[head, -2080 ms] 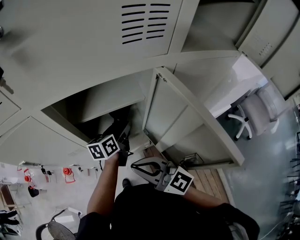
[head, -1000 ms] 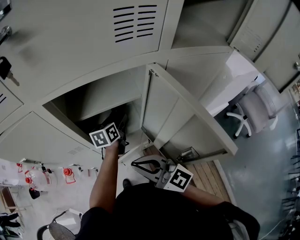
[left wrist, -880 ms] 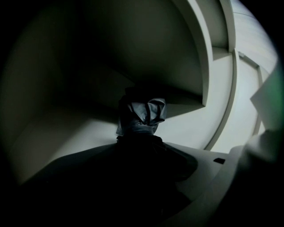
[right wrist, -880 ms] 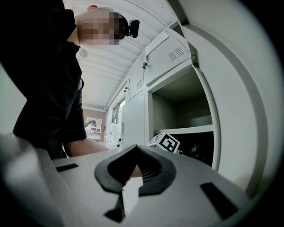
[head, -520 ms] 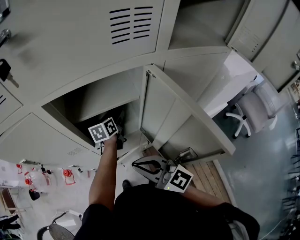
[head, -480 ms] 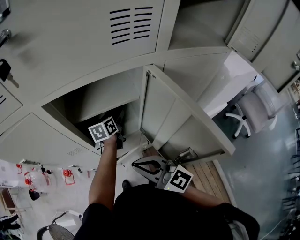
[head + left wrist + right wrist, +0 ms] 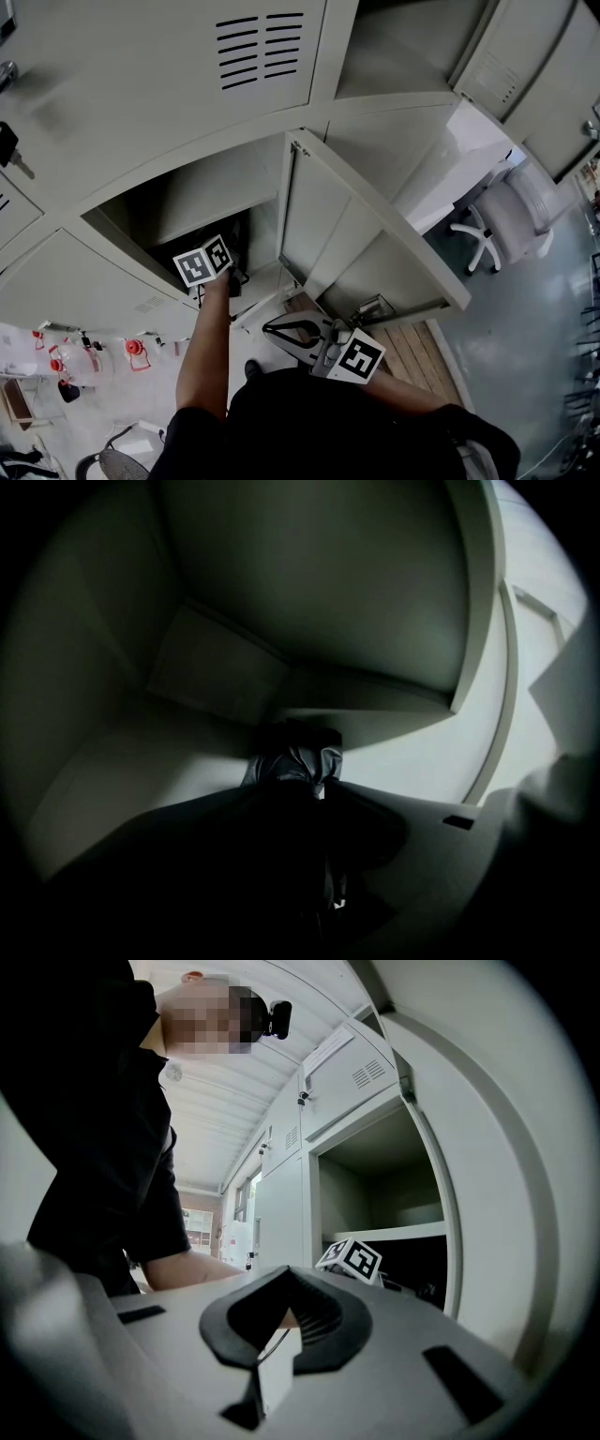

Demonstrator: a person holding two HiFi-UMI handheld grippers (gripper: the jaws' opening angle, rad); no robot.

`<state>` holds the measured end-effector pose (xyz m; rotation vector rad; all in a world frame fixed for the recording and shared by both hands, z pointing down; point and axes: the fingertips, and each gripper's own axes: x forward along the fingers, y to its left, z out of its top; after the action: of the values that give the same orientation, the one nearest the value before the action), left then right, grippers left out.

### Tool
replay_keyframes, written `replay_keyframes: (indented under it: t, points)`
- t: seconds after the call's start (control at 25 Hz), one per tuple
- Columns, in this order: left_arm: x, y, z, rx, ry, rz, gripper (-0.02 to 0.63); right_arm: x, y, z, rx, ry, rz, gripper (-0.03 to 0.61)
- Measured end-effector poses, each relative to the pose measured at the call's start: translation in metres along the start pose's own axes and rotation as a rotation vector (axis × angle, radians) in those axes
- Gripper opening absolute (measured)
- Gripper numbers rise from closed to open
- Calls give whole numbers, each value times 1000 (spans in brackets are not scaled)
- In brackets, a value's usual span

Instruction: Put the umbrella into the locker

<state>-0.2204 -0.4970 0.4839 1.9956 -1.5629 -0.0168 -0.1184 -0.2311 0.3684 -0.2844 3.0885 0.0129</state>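
- Umbrella (image 7: 295, 761), dark and folded, lies on the floor of the open locker (image 7: 187, 202), in deep shadow.
- Left gripper (image 7: 321, 794) reaches into this compartment. Its jaws have just been closing and now stand partly apart. The umbrella is between them, and a thin strip of light shows beside it, so the pads do not press on it.
- Right gripper (image 7: 287, 1274) has its jaws together and holds nothing. It is outside the locker, near the open door (image 7: 356, 234).

white swivel chair (image 7: 506, 217): on grey floor (image 7: 544, 356) | key (image 7: 7, 146): far left
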Motion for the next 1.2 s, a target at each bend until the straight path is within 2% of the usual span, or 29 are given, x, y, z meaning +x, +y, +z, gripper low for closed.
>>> replay_keyframes:
  t: [0.16,0.36,0.56,0.76,0.96,1.2]
  points:
    - [-6,0,0,38,-1,8,187,0,0,-1,6,2,-3,12]
    - [-17,2,7,163,-31,58,186,1,1,-3,10,1,4,11]
    - [-38,-7,33,226,-117,68,179,5,6,-2,10,-5,21,11]
    - [-58,-19,42,222,-156,29,139,8,11,-1,7,-11,41,12]
    - [-87,-40,49,223,-255,-47,87,8,13,1,6,-20,54,12]
    - [-122,-62,49,235,-345,-83,35,4,15,3,0,-40,76,11]
